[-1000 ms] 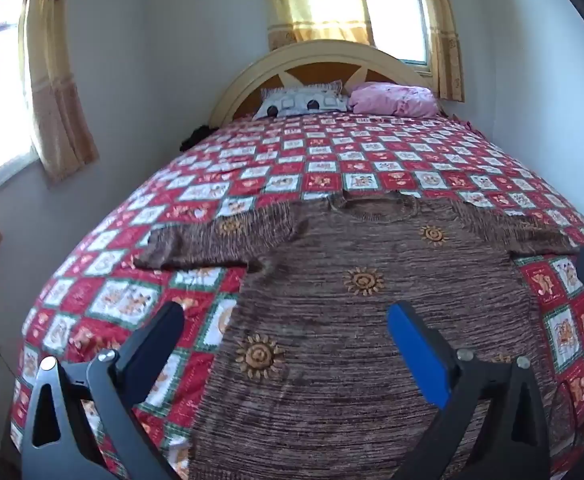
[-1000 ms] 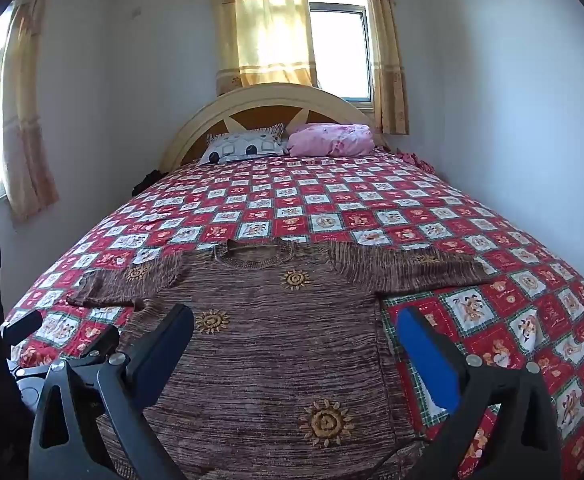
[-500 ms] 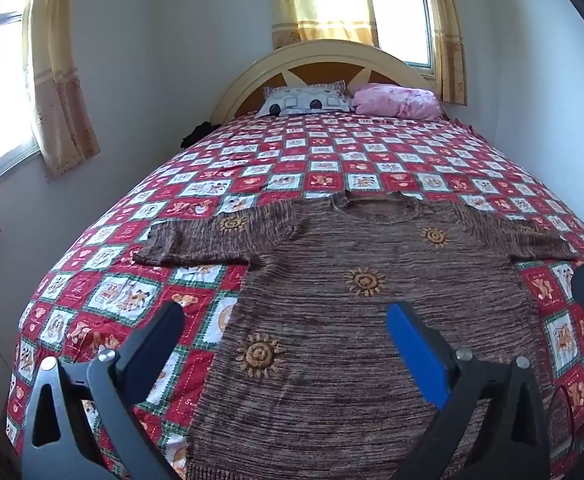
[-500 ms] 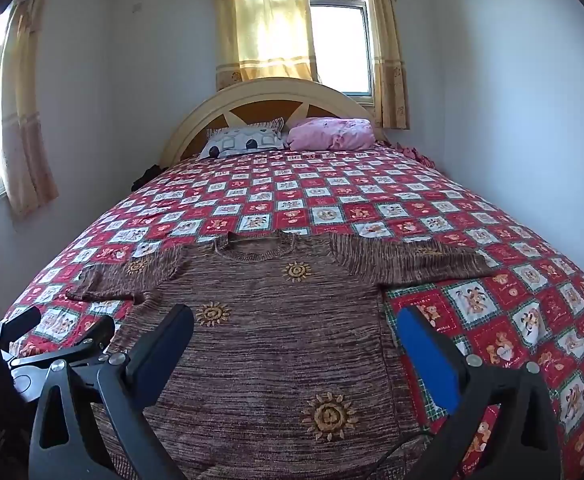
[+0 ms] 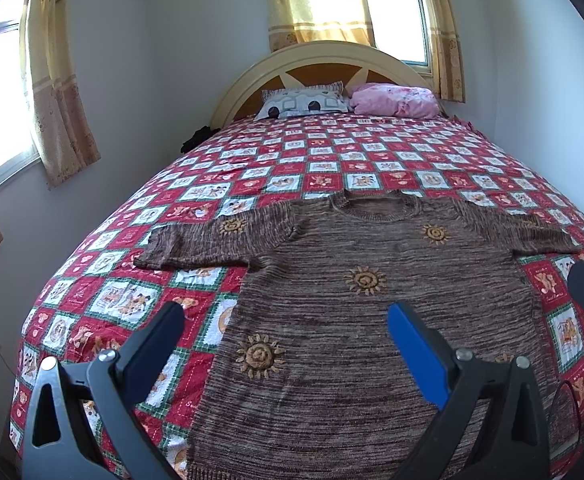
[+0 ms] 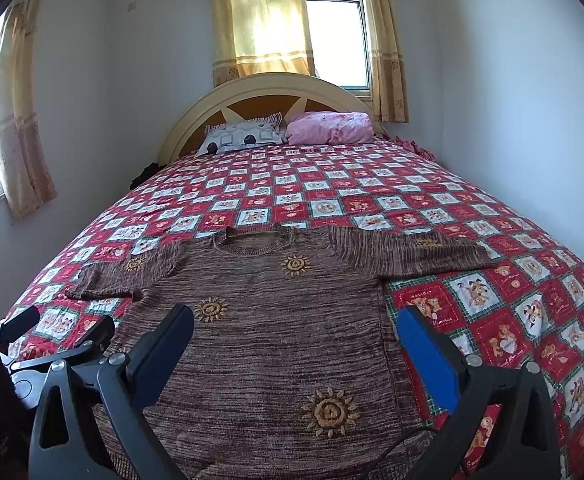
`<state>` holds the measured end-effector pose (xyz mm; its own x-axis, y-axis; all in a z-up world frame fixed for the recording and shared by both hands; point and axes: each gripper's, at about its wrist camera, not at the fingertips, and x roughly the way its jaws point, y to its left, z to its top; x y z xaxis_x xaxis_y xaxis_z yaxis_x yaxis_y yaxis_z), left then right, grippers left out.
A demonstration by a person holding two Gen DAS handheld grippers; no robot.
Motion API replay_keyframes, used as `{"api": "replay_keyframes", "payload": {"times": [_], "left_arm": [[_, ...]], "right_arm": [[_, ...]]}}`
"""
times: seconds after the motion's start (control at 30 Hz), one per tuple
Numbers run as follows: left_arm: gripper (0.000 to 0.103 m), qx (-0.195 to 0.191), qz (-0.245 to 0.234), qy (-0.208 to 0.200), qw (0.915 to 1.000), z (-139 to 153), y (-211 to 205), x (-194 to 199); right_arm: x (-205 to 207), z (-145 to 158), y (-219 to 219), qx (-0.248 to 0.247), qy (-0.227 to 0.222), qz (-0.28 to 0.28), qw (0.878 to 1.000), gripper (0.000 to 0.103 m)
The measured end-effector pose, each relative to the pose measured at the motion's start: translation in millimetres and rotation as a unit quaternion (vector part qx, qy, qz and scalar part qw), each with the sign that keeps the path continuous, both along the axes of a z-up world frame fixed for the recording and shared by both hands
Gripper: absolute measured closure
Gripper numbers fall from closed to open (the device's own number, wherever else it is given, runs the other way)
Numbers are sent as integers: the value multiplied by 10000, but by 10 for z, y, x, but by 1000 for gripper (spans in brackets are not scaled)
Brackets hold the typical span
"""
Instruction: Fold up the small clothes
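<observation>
Here, in the left wrist view, a brown knitted sweater (image 5: 372, 320) with embroidered sun motifs is being shown spread flat on the bed, face up, collar toward the headboard (image 5: 324, 68) and both sleeves stretched out sideways; no fold is being seen in it, so the task is being judged as barely begun, with sleeves and body all left to fold. The left gripper (image 5: 283, 340) is being held above the sweater's lower left part, its jaws spread wide and gripping nothing, and part of the other gripper is being caught at the right edge. The patchwork quilt (image 5: 332, 160) in red and white squares is being seen covering the whole bed, with a patterned pillow (image 5: 304, 102) and a pink pillow (image 5: 392, 98) beside it at the head. In the right wrist view, the right gripper (image 6: 296, 344) is being held over the sweater's lower right part, its jaws likewise wide apart and empty. Yellow curtains (image 6: 267, 20) are being lit by the window behind the headboard, and plain pale walls are being seen closing the bed in on both sides.
</observation>
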<state>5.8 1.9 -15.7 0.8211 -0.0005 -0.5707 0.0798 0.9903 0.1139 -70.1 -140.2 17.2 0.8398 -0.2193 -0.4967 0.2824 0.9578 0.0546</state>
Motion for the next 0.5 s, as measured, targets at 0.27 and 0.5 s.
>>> {"api": "replay_keyframes", "payload": {"times": [0.27, 0.5], "left_arm": [[0, 10, 17, 76, 10000, -47, 27, 23], [0, 15, 19, 76, 10000, -52, 18, 23]], "right_arm": [[13, -37, 1, 14, 56, -5, 10000, 1], [17, -46, 11, 18, 70, -4, 10000, 1]]}}
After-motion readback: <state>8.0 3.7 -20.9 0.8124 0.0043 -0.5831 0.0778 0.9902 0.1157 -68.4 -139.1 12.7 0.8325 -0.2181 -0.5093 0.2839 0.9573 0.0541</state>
